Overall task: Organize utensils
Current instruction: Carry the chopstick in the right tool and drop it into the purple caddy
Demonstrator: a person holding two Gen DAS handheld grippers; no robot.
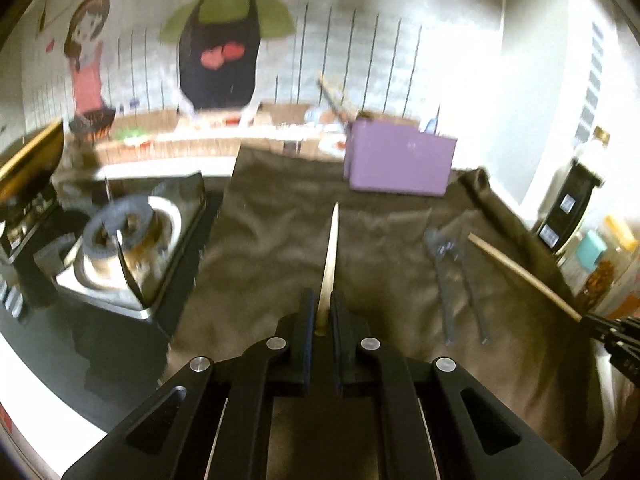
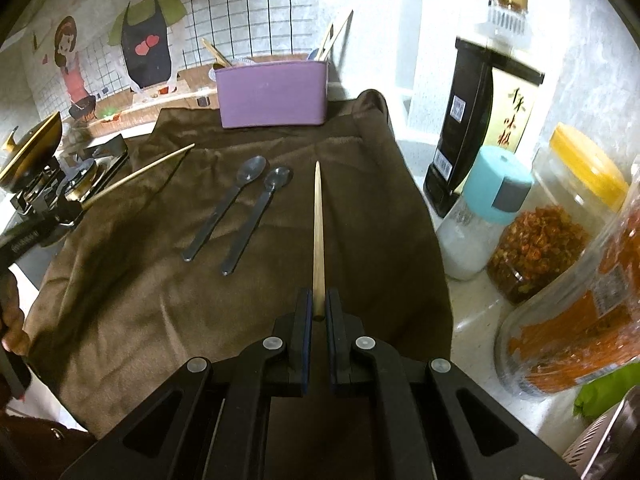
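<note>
My left gripper (image 1: 320,308) is shut on a wooden chopstick (image 1: 330,256) that points ahead toward the purple utensil holder (image 1: 398,158). My right gripper (image 2: 319,304) is shut on a second wooden chopstick (image 2: 318,236), held above the brown cloth (image 2: 160,300). Two metal spoons (image 2: 236,212) lie side by side on the cloth, left of the right chopstick; they also show in the left wrist view (image 1: 456,284). The purple holder (image 2: 272,94) stands at the cloth's far edge with several utensils in it. The left gripper and its chopstick (image 2: 136,176) show at the left of the right wrist view.
A gas burner (image 1: 124,240) and a gold pan (image 1: 28,156) stand left of the cloth. A dark sauce bottle (image 2: 480,120), a blue-capped shaker (image 2: 480,216) and spice jars (image 2: 560,216) crowd the right side. A wall with a cartoon sticker is behind.
</note>
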